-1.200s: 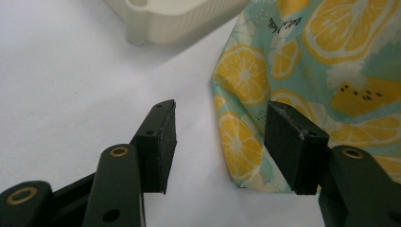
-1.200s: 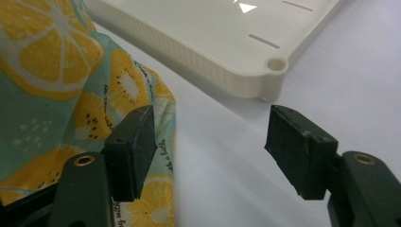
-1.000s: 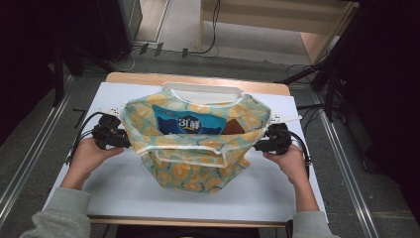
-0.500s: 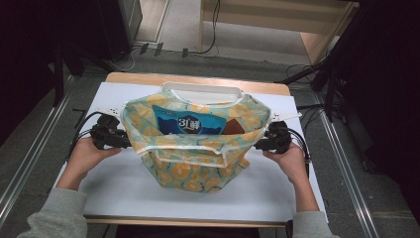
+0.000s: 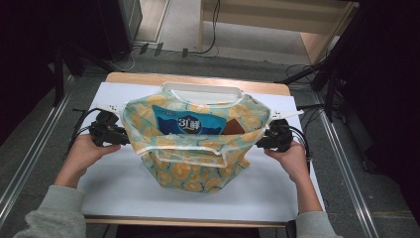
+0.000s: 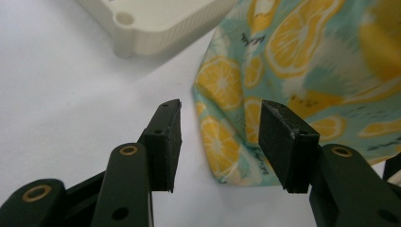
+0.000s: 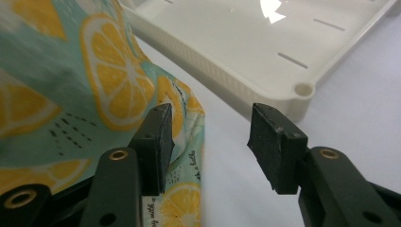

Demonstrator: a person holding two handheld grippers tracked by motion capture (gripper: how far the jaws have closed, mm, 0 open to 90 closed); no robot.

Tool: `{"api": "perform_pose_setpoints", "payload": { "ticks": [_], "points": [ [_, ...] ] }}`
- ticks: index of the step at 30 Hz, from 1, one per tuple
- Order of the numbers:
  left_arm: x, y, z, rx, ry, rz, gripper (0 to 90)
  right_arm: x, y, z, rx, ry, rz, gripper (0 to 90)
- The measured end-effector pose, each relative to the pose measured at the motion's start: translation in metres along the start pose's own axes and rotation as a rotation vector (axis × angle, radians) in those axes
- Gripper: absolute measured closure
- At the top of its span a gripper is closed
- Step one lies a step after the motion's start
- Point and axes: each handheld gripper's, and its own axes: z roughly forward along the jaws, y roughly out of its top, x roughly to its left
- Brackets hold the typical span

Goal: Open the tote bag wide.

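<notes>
While the bag (image 5: 195, 144) sits unmoved, both grippers' jaws have narrowed.

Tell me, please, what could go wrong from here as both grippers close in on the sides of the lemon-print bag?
1. The left gripper, jaws just closing, has only the bag corner's fold between its pads, untouched; the thin edge may slip out.
2. The right gripper sits mostly beside the fabric edge, so it may close on air.
3. With an uneven grip, lifting could tip the bag and spill the blue packet.
</notes>
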Motion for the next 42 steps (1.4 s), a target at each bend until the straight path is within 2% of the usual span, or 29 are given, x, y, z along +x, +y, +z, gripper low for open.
{"api": "perform_pose_setpoints", "payload": {
  "ticks": [3, 5, 6, 7, 10, 13, 15, 16, 22, 28, 33, 37, 40, 42],
  "points": [
    [-0.004, 0.004, -0.002, 0.018, 0.007, 0.041, 52.0, -0.001, 0.004, -0.004, -0.012, 0.014, -0.002, 52.0],
    [-0.002, 0.006, -0.003, 0.028, 0.001, 0.042, 53.0, -0.001, 0.009, -0.010, -0.012, 0.003, 0.001, 53.5],
    [-0.001, 0.008, -0.005, 0.032, 0.008, 0.021, 54.0, -0.001, 0.014, -0.014, -0.014, -0.005, 0.005, 55.2],
    [-0.001, 0.008, -0.005, 0.032, 0.008, 0.021, 54.6, -0.001, 0.014, -0.014, -0.014, -0.005, 0.005, 55.2],
    [0.001, 0.011, -0.010, 0.023, -0.036, 0.026, 57.3, -0.001, 0.024, -0.022, -0.007, 0.019, -0.023, 58.0],
    [-0.001, 0.018, -0.014, 0.040, -0.036, 0.039, 61.4, 0.000, 0.029, -0.025, 0.001, 0.035, -0.036, 60.6],
    [0.000, 0.023, -0.018, 0.032, -0.068, 0.041, 63.3, 0.002, 0.034, -0.029, 0.010, 0.034, -0.060, 63.0],
    [-0.001, 0.026, -0.020, 0.030, -0.073, 0.047, 66.0, 0.002, 0.040, -0.033, 0.017, 0.045, -0.081, 65.1],
    [-0.006, 0.041, -0.031, 0.037, -0.078, 0.073, 71.9, 0.005, 0.058, -0.049, 0.014, 0.083, -0.107, 69.7],
    [-0.017, 0.057, -0.042, 0.037, -0.092, 0.102, 71.8, 0.012, 0.073, -0.059, 0.014, 0.095, -0.140, 70.0],
    [-0.019, 0.069, -0.053, 0.044, -0.067, 0.122, 68.5, 0.017, 0.088, -0.068, 0.026, 0.099, -0.154, 72.9],
    [-0.021, 0.077, -0.064, 0.032, -0.088, 0.126, 68.3, 0.019, 0.098, -0.076, 0.032, 0.101, -0.168, 74.5],
    [-0.024, 0.084, -0.072, 0.028, -0.091, 0.141, 67.8, 0.020, 0.106, -0.083, 0.026, 0.107, -0.173, 73.2],
    [-0.030, 0.092, -0.079, 0.033, -0.089, 0.163, 66.9, 0.022, 0.113, -0.090, 0.013, 0.095, -0.179, 70.0]
  ]
}}
